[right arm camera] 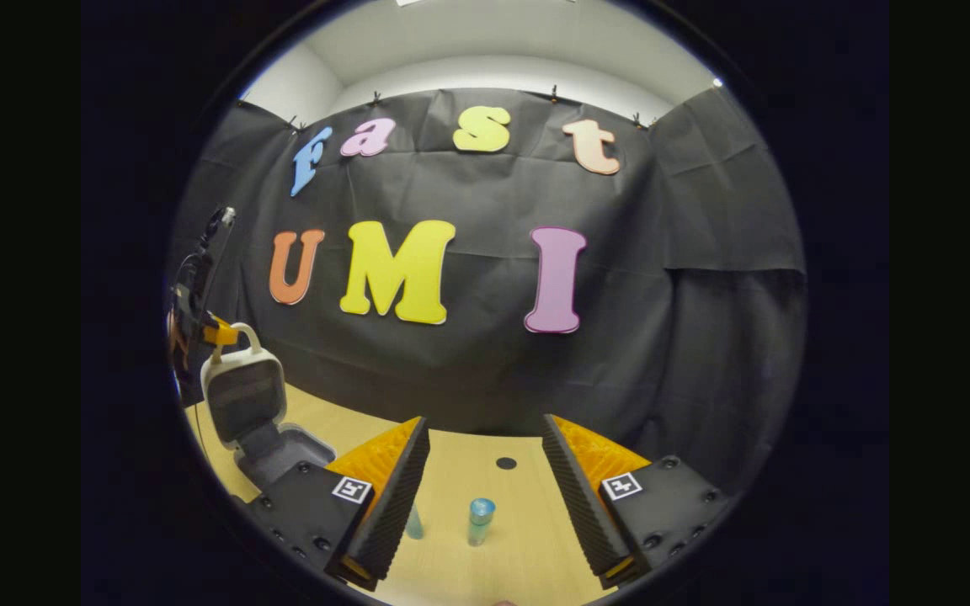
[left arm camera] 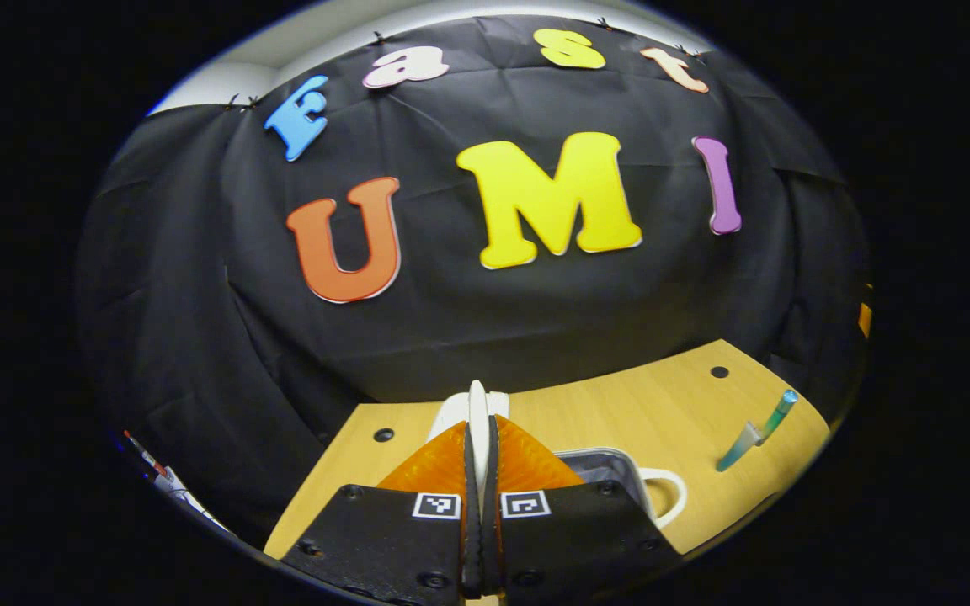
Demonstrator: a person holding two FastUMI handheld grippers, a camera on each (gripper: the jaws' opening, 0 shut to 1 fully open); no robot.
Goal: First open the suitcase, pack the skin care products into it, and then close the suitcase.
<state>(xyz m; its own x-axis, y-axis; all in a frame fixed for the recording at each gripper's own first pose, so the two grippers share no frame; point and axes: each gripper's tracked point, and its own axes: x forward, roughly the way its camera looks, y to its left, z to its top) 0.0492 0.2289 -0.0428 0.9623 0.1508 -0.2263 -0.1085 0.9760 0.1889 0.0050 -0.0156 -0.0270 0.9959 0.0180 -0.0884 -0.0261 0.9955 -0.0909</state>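
Left gripper view: my left gripper [left arm camera: 477, 471] has its jaws clenched on the thin white handle [left arm camera: 477, 412] of the case's lid; the case's grey tray [left arm camera: 607, 465] sits just below on the wooden counter [left arm camera: 620, 412]. A slim teal tube [left arm camera: 756, 431] lies well apart. I judge the lid light and rigid.

Right gripper view: my right gripper [right arm camera: 485, 471] hangs released over the tube [right arm camera: 480, 520]. The lid [right arm camera: 242, 396] stands upright. The tube looks smooth, light and perhaps slippery; I'd pinch its middle.

left claw [left arm camera: 478, 471]: black screwed body | square tag markers | right claw [right arm camera: 485, 471]: same, ribbed faces
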